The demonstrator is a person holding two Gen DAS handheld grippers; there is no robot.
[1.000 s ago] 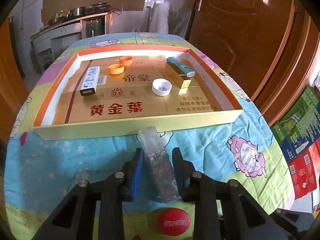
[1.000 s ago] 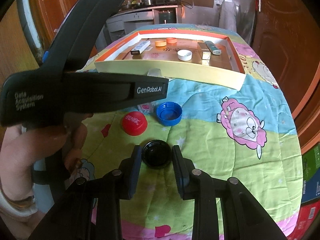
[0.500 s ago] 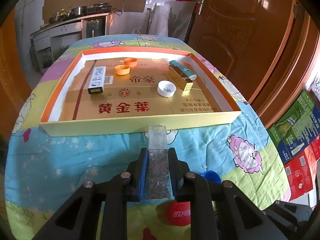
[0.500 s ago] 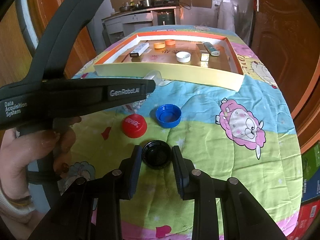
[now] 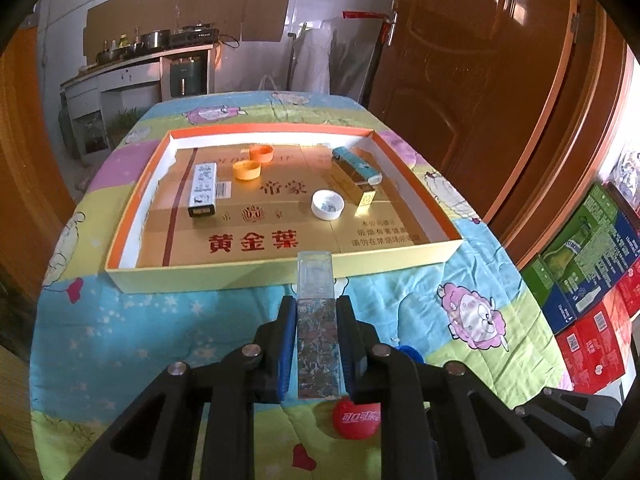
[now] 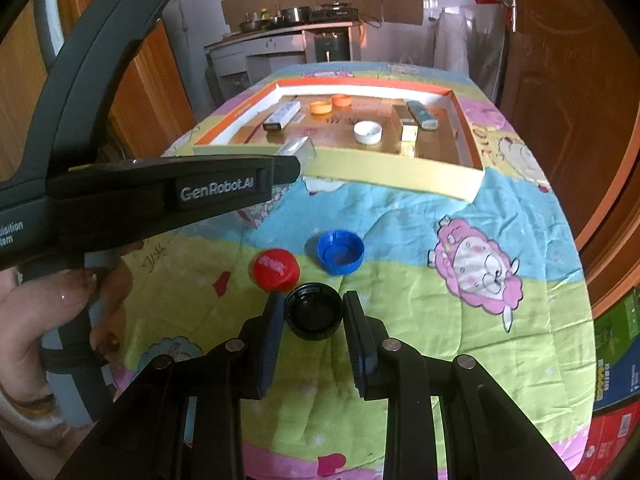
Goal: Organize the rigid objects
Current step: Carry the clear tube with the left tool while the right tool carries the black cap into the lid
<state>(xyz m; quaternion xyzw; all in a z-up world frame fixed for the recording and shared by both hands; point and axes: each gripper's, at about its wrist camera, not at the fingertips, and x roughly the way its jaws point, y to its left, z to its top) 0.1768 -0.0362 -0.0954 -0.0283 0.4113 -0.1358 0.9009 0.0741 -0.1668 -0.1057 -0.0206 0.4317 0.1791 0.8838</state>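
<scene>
My left gripper point(image 5: 317, 312) is shut on a clear rectangular box point(image 5: 317, 320) with speckled contents and holds it above the quilt, its far end near the front wall of the shallow cardboard tray point(image 5: 256, 276). The box's tip also shows in the right wrist view point(image 6: 299, 147). My right gripper point(image 6: 313, 312) stands around a black bottle cap point(image 6: 314, 314) on the quilt; the jaws sit just apart from its sides. A red cap point(image 6: 275, 270) and a blue cap point(image 6: 340, 251) lie just beyond it.
The tray holds two orange caps point(image 5: 247, 169), a white cap point(image 5: 328, 205), a white-and-black box point(image 5: 203, 189), a gold box point(image 5: 354, 184) and a teal box point(image 5: 356, 164). Cardboard cartons point(image 5: 588, 264) stand right of the table, beside a wooden door point(image 5: 460, 60).
My left gripper closed on the clear box and lifted it, moving toward the tray. My right gripper stayed around the black cap, its jaws slightly wider.
</scene>
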